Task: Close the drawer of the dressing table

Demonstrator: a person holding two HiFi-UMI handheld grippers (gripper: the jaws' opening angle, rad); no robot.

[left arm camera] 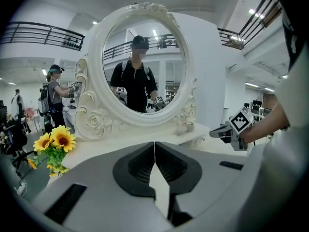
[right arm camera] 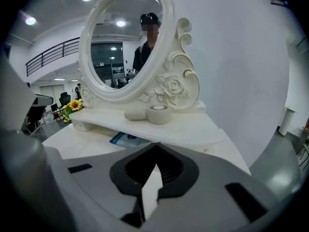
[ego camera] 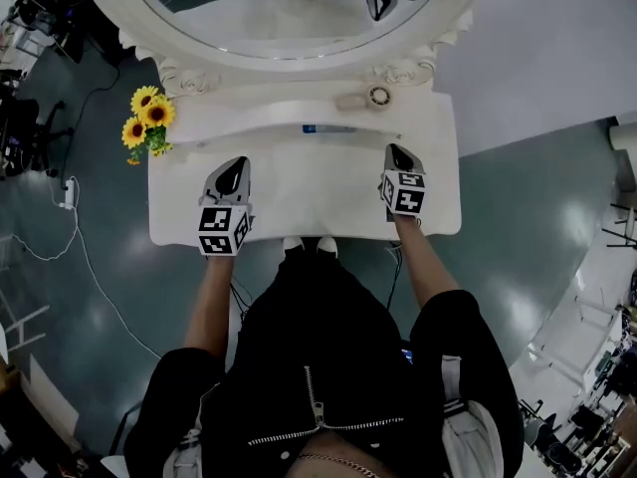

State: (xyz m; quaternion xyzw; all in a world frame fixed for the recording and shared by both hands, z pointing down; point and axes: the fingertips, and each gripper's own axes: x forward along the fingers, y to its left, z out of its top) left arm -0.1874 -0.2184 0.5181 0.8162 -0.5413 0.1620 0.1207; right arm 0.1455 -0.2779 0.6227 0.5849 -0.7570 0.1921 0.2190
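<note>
Hovering: two closed claws (ego camera: 236,164) (ego camera: 394,151), one table (ego camera: 309,199).

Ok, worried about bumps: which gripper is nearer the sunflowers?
The left gripper: the sunflowers stand at its end of the table, the right gripper at the far end.

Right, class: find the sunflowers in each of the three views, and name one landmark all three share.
Head view: sunflowers at upper left.
Left gripper view: sunflowers at lower left.
Right gripper view: sunflowers small, at middle left.
Shared landmark: the oval mirror.
</note>
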